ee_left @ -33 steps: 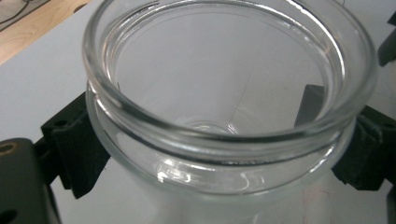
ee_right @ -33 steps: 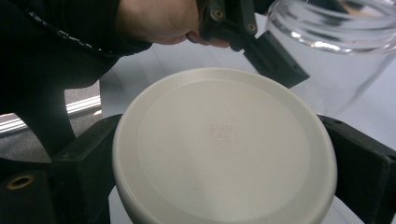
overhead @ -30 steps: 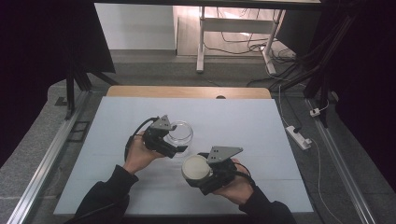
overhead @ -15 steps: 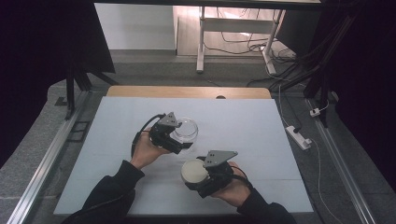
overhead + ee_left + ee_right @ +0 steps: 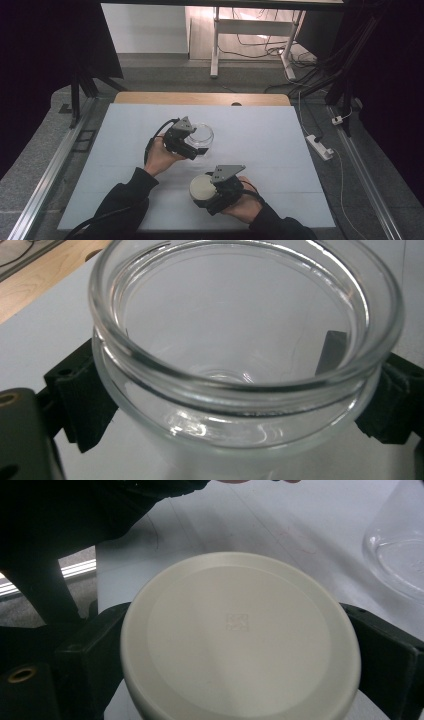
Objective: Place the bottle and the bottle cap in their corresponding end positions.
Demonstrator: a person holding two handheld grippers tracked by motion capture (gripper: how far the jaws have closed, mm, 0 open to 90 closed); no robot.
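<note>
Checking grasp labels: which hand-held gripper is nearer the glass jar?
Left. The left hand-held gripper has its jaws on either side of the glass jar, gripping it. The right hand-held gripper is closer to the person, apart from the jar, holding the cream lid.

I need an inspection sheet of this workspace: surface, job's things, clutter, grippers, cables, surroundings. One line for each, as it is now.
Surface: white table, wooden strip at its far edge.
Job's things: clear glass jar, open and empty; cream lid, off the jar.
Clutter: nothing seen on the table.
Grippers: left hand-held gripper shut on the jar; right hand-held gripper shut on the lid.
Cables: black cable trails from the left hand-held gripper; loose cables on the floor beyond.
Surroundings: power strip on the floor at the right; white frame beyond; dark curtains at both sides.
</note>
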